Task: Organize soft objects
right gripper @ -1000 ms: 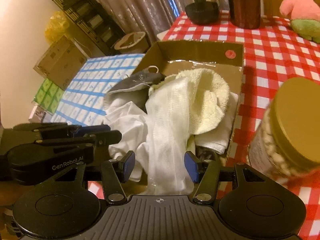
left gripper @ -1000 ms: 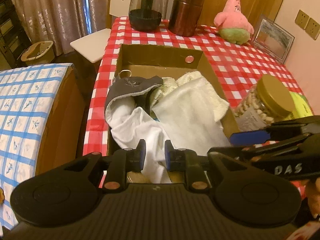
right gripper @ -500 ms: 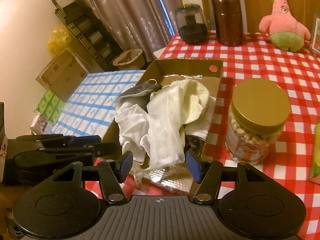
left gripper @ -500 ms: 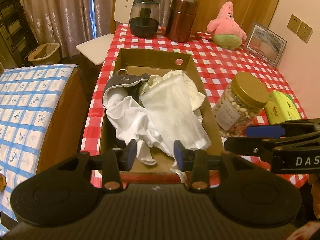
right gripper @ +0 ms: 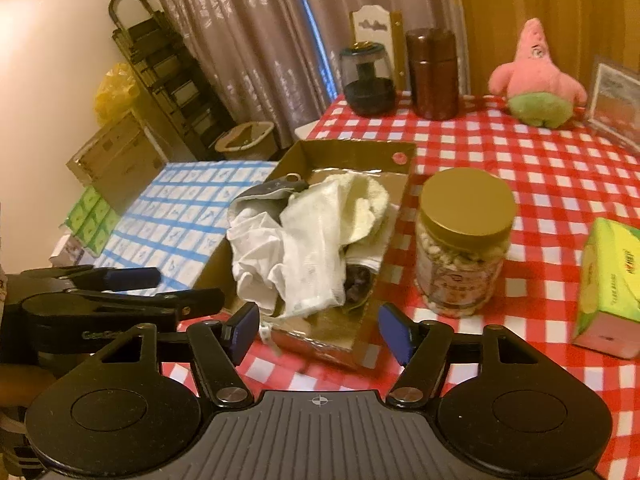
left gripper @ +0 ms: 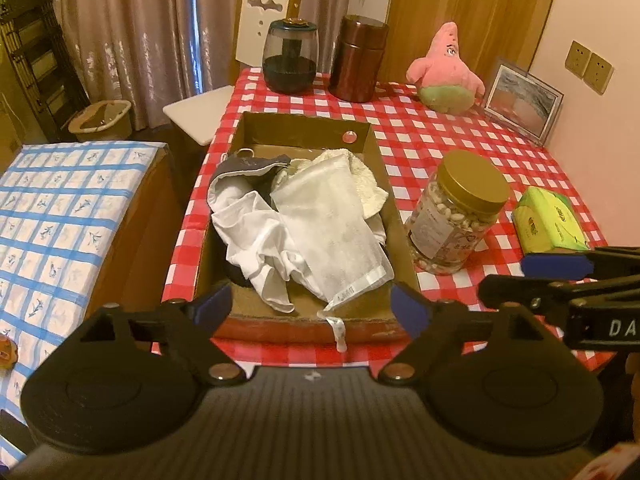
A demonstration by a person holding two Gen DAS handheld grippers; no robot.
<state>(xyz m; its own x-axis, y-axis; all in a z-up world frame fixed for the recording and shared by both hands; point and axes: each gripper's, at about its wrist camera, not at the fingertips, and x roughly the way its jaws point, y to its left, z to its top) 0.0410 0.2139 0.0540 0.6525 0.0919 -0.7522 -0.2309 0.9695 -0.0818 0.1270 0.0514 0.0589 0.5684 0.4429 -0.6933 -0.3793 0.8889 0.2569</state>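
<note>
Hovering at the near end of the cardboard box (left gripper: pixel 372 152), your left gripper (left gripper: pixel 311 303) and right gripper (right gripper: pixel 316 330) both have jaws opening with nothing between them, so the release step looks complete. The white mesh cloth (left gripper: pixel 336 232), white shirt (left gripper: pixel 256 236), cream towel (left gripper: pixel 362 180) and grey piece (left gripper: pixel 244 166) lie heaped inside the box, one white strap (left gripper: pixel 338 330) trailing over its near wall. Next, judged from this, you need that strap tucked in, or the pink plush toy (left gripper: pixel 444 72) beyond the box fetched.

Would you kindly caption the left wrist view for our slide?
Left gripper opening, empty, above a cardboard box piled with white cloths on the checkered table.
</note>
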